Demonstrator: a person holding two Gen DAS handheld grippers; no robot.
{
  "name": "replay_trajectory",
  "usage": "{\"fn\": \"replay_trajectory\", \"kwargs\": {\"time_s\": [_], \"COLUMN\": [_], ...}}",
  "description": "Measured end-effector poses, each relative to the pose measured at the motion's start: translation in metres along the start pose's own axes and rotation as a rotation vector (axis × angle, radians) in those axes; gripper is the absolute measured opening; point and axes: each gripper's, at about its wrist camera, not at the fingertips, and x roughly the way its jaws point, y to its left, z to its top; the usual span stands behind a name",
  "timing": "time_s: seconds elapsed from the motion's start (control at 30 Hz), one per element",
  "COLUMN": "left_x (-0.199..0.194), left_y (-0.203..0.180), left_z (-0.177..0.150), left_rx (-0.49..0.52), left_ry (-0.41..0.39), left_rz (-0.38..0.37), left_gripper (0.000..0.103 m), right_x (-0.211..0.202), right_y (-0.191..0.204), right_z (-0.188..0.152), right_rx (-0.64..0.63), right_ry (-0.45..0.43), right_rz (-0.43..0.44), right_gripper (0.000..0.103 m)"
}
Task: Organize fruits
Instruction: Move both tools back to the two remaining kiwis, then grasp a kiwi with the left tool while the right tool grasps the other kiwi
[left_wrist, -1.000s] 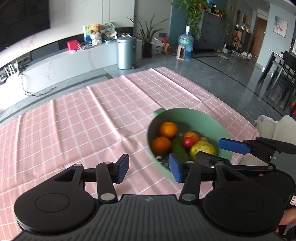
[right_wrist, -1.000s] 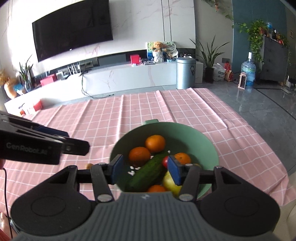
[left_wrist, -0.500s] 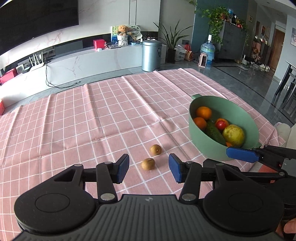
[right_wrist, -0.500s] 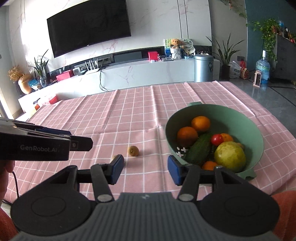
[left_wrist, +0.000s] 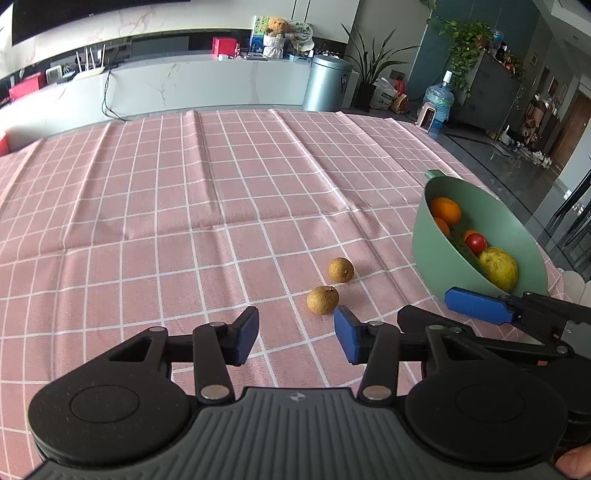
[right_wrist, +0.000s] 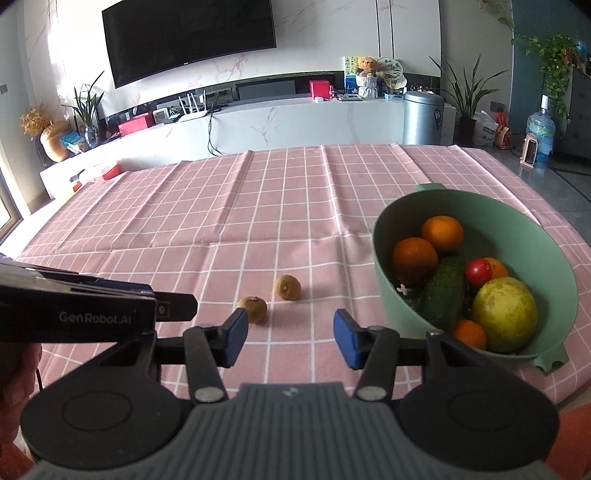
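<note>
- The left hand-held gripper is hanging low over the surface, jaws wide apart and holding nothing.
- The right hand-held gripper is spread wide too, and empty.
- Two little brown fruits are lying on the cloth: the near fruit is sitting just ahead of the left one's right finger, and the far fruit is lying just past it.
- The bowl is sitting off to the right, full of oranges and more.
- Best way, I think: nudging the left one a bit right so the near fruit is sitting between both fingers.
- Going down slowly, closing gently, since round fruit is likely rolling away.
- Taking one fruit only, without bumping the other.
</note>
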Motion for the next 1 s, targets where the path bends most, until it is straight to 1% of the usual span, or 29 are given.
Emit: {"fn": "replay_trajectory", "kwargs": {"time_s": [0.03, 0.13, 0.17, 0.2, 0.3, 0.43, 0.57, 0.7, 0.77, 0.8, 0.83, 0.9, 1.0], "left_x": [0.003, 0.014, 0.018, 0.023, 0.038, 0.055, 0.066, 0.074, 0.075, 0.075, 0.075, 0.075, 0.071], "left_y": [0.003, 0.006, 0.006, 0.004, -0.004, -0.009, -0.011, -0.013, -0.016, -0.017, -0.017, -0.016, -0.013], "left_z": [0.001, 0.005, 0.007, 0.008, 0.012, 0.015, 0.015, 0.013, 0.013, 0.014, 0.014, 0.014, 0.015], "left_rx": [-0.016, -0.049, -0.049, -0.039, 0.002, 0.025, 0.041, 0.037, 0.051, 0.058, 0.061, 0.056, 0.044], "left_ry": [0.010, 0.031, 0.039, 0.047, 0.074, 0.101, 0.118, 0.134, 0.125, 0.122, 0.122, 0.119, 0.103], "left_rz": [-0.018, -0.075, -0.083, -0.084, -0.063, -0.064, -0.047, -0.049, -0.045, -0.042, -0.040, -0.043, -0.030], "left_gripper": [0.052, 0.052, 0.052, 0.051, 0.051, 0.051, 0.050, 0.043, 0.040, 0.036, 0.034, 0.031, 0.031], "right_x": [0.004, 0.015, 0.020, 0.024, 0.033, 0.042, 0.050, 0.055, 0.057, 0.059, 0.060, 0.061, 0.062], "right_y": [0.000, -0.001, -0.001, -0.001, 0.000, -0.006, -0.011, -0.011, -0.011, -0.011, -0.011, -0.010, -0.008], "right_z": [0.000, 0.001, 0.000, 0.000, -0.001, -0.001, -0.002, -0.002, -0.002, -0.002, -0.002, -0.002, -0.001], "right_rx": [-0.004, -0.009, -0.011, -0.014, -0.017, 0.021, 0.061, 0.076, 0.083, 0.087, 0.088, 0.090, 0.087], "right_ry": [0.007, 0.034, 0.050, 0.068, 0.095, 0.120, 0.141, 0.151, 0.154, 0.155, 0.157, 0.155, 0.144], "right_rz": [-0.003, -0.014, -0.017, -0.021, -0.026, -0.023, -0.019, -0.012, -0.006, -0.002, -0.001, 0.000, 0.000], "right_gripper": [0.043, 0.035, 0.032, 0.027, 0.021, 0.021, 0.021, 0.021, 0.021, 0.022, 0.022, 0.022, 0.022]}}
